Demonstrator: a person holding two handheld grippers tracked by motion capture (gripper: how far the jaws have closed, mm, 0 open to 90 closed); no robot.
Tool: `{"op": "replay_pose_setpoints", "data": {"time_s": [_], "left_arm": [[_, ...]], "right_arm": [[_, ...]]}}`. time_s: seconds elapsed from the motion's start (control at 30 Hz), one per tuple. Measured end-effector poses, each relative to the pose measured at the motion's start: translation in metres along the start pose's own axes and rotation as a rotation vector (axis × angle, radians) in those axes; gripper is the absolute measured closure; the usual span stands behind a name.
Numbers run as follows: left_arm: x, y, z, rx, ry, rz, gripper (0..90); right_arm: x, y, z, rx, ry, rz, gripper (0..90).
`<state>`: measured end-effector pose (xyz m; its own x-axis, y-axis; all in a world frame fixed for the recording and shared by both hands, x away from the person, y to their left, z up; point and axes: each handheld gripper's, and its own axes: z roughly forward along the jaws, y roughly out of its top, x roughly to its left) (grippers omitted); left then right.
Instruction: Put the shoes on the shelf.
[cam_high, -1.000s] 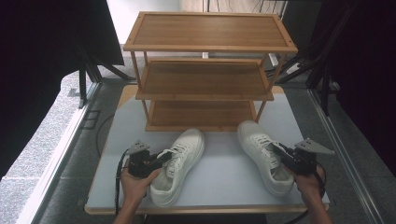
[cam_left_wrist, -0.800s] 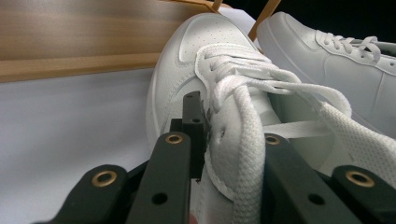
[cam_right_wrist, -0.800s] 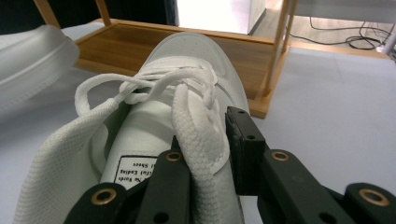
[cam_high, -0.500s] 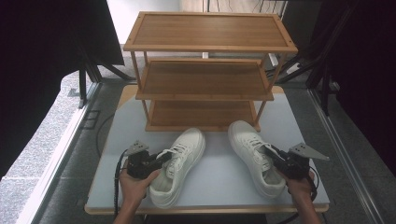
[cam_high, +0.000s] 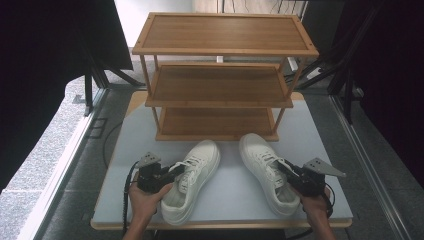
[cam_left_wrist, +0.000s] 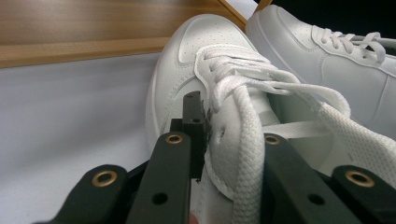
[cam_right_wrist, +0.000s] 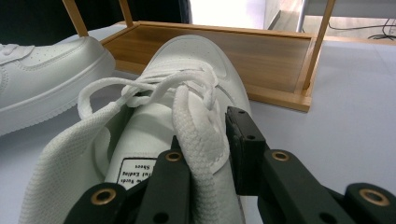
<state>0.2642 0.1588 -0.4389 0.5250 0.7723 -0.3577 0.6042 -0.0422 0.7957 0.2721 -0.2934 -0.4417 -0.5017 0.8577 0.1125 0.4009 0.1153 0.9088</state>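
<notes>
Two white lace-up sneakers lie on the grey table in front of a wooden rack. My left gripper (cam_high: 169, 173) is shut on the side wall of the left sneaker (cam_high: 196, 176) near its collar; in the left gripper view the jaws (cam_left_wrist: 229, 140) pinch that wall beside the laces, toe (cam_left_wrist: 205, 42) pointing away. My right gripper (cam_high: 288, 173) is shut on the collar edge of the right sneaker (cam_high: 265, 167); in the right gripper view the jaws (cam_right_wrist: 205, 149) clamp the padded rim, and the toe (cam_right_wrist: 191, 56) points at the rack's bottom shelf (cam_right_wrist: 261, 56).
The three-tier wooden shoe rack (cam_high: 220, 50) stands at the back of the table (cam_high: 330, 135), all its shelves bare. Each gripper view also shows the other sneaker (cam_left_wrist: 327, 51) (cam_right_wrist: 46, 74) alongside. Floor and dark stands surround the table.
My right gripper has shifted the right sneaker leftward, closer to the left one and the rack's front. The left gripper and its sneaker have stayed put.
</notes>
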Motion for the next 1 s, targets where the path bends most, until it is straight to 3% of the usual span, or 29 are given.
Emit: {"op": "replay_pose_setpoints", "data": {"time_s": [0.27, 0.63, 1.0], "left_arm": [[0.002, -0.002, -0.001, 0.002, 0.0, -0.013, 81.2], [0.003, 0.001, -0.009, -0.04, -0.017, -0.024, 81.3], [0.005, 0.003, -0.015, -0.074, -0.033, -0.047, 81.4]], "right_arm": [[0.001, 0.0, 0.0, 0.0, -0.004, 0.005, 78.2], [0.004, 0.0, -0.004, -0.023, 0.015, 0.012, 78.3], [0.003, 0.001, -0.007, -0.062, 0.036, 0.056, 78.6]]}}
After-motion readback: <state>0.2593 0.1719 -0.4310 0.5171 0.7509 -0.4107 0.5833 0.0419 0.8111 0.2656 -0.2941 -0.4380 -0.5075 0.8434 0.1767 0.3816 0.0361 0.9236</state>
